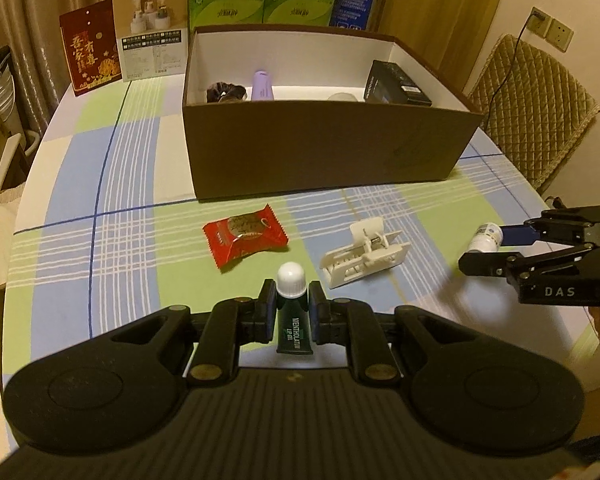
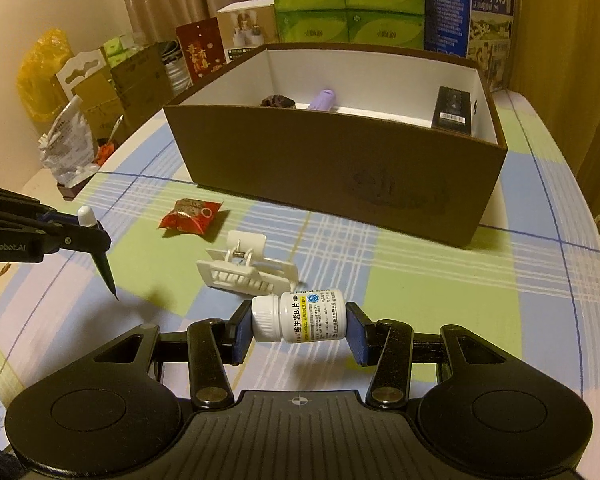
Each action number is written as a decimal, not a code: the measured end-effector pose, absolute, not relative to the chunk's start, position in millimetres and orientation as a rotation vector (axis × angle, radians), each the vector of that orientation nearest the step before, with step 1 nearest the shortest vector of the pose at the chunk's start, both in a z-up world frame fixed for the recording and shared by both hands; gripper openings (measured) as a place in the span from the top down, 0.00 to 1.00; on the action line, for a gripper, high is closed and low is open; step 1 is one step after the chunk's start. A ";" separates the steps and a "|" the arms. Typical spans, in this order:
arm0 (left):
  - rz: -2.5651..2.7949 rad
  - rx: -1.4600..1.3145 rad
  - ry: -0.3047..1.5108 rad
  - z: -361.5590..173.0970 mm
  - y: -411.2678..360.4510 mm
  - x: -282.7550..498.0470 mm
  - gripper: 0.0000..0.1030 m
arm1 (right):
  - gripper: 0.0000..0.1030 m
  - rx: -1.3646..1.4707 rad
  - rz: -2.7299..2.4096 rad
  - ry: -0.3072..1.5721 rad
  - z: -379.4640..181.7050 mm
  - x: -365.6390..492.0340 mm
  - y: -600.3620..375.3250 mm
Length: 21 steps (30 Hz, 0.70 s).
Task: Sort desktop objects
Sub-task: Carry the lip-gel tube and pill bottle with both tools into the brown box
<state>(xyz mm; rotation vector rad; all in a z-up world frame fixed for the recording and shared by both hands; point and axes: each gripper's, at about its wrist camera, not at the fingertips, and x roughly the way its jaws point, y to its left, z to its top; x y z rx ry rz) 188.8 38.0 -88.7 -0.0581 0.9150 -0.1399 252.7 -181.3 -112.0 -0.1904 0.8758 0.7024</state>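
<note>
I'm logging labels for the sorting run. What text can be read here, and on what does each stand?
"MENTHOLATUM LIP GEL": green lip gel tube in the left gripper.
"DAS": right gripper.
"GenRobot.AI": left gripper's side, right wrist view.
"维生素B1片": white pill bottle in the right gripper; its small print is unreadable.
"纯牛奶": blue milk carton.
Red gift bag: gold characters, blurred.
</note>
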 end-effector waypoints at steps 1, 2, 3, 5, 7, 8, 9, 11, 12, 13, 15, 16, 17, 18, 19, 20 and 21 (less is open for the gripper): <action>-0.141 -0.057 0.912 -87.3 37.9 188.2 0.88 | 0.56 -0.190 0.701 0.875 -111.2 252.6 -181.1; -0.143 -0.057 0.908 -85.5 37.6 187.8 0.88 | 0.56 -0.190 0.701 0.874 -110.3 252.4 -180.8; -0.147 -0.057 0.903 -84.1 37.8 187.3 0.88 | 0.56 -0.191 0.700 0.871 -109.0 251.8 -180.6; -0.151 -0.056 0.892 -79.9 37.5 186.3 0.88 | 0.56 -0.192 0.702 0.865 -106.4 251.2 -179.8; -0.158 -0.056 0.883 -76.4 37.1 186.2 0.88 | 0.56 -0.193 0.701 0.858 -104.2 251.0 -179.5; -0.162 -0.056 0.877 -74.3 36.8 186.4 0.88 | 0.56 -0.193 0.701 0.855 -103.4 250.8 -179.1; -0.164 -0.057 0.873 -72.8 36.2 186.7 0.88 | 0.56 -0.193 0.701 0.853 -102.3 250.9 -178.7; -0.169 -0.057 0.864 -70.1 34.4 187.6 0.88 | 0.56 -0.195 0.701 0.846 -100.3 251.4 -178.4; -0.172 -0.058 0.860 -68.9 33.6 187.9 0.88 | 0.56 -0.195 0.700 0.843 -99.2 251.8 -178.1; -0.176 -0.058 0.855 -67.7 32.5 188.3 0.88 | 0.56 -0.196 0.700 0.841 -98.2 252.4 -178.0; -0.186 -0.057 0.845 -64.7 29.7 189.7 0.88 | 0.56 -0.198 0.699 0.835 -96.2 253.9 -177.8; -0.191 -0.056 0.839 -62.9 28.1 190.7 0.88 | 0.56 -0.198 0.699 0.834 -95.3 254.9 -177.7; -0.193 -0.056 0.832 -60.9 27.3 191.9 0.88 | 0.56 -0.199 0.700 0.832 -94.2 255.7 -177.9; -0.196 -0.056 0.826 -59.0 26.1 193.2 0.88 | 0.56 -0.200 0.701 0.828 -93.2 256.6 -177.8; -0.199 -0.058 0.819 -56.7 24.9 194.8 0.88 | 0.56 -0.203 0.701 0.824 -91.7 258.0 -177.1; -0.203 -0.059 0.812 -54.6 23.7 196.8 0.88 | 0.56 -0.205 0.702 0.820 -90.2 259.5 -176.7; -0.207 -0.060 0.806 -52.6 22.6 198.5 0.88 | 0.56 -0.206 0.705 0.816 -88.7 261.4 -176.6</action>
